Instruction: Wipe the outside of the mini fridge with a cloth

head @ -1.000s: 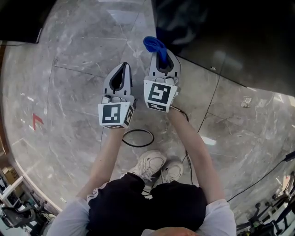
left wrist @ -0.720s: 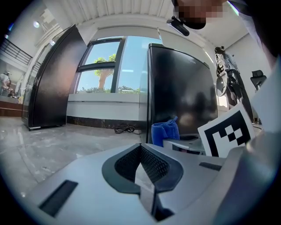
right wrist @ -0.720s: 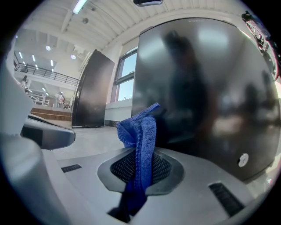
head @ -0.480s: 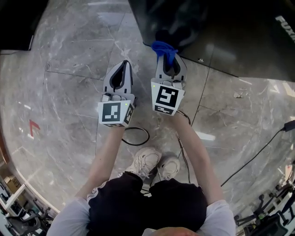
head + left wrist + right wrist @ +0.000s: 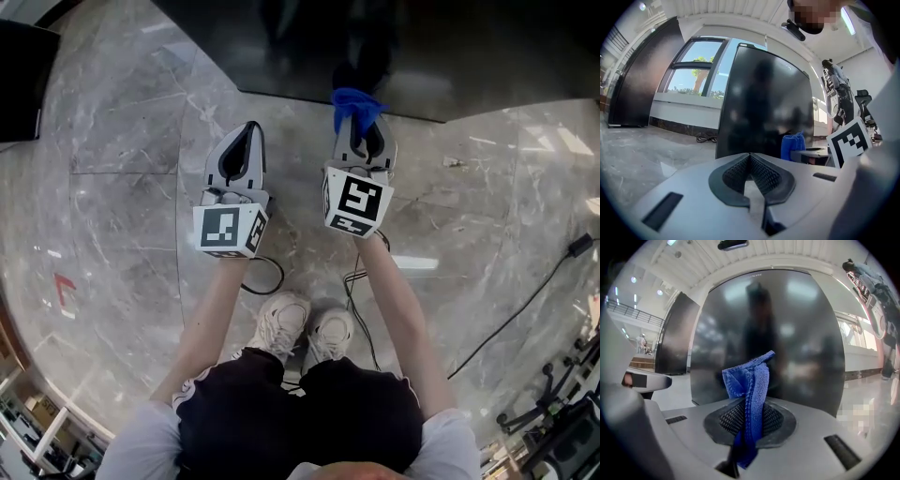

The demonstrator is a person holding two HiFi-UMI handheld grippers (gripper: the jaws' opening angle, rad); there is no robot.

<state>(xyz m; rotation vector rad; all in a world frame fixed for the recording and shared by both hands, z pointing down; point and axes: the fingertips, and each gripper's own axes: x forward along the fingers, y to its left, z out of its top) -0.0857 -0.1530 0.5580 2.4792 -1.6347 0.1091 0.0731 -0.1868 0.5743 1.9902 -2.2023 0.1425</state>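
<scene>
Floor: glossy grey marble tiles [image 5: 122, 187] with a red mark [image 5: 64, 289] at the left. A black cable [image 5: 525, 300] runs across the right side and a looped cable [image 5: 267, 277] lies by the person's white shoes [image 5: 281, 323]. The black mini fridge [image 5: 422, 47] stands on the floor at the top of the head view. Its front [image 5: 787, 333] is a dark reflective panel, door closed, interior not visible. A taller dark cabinet [image 5: 642, 79] stands off to the left, beside a window [image 5: 693, 65]. The right gripper [image 5: 364, 131] is clenched on a blue cloth [image 5: 752, 380], which is pinched between the ribbed pads and sticks up past the jaw tips in a bunched fold. The cloth [image 5: 356, 103] sits just in front of the fridge's lower front face; contact cannot be told. The left gripper [image 5: 246, 131] is held beside the right one, slightly further from the fridge. Its jaws [image 5: 750, 161] are pressed together with nothing between them. Both grippers point toward the fridge.
</scene>
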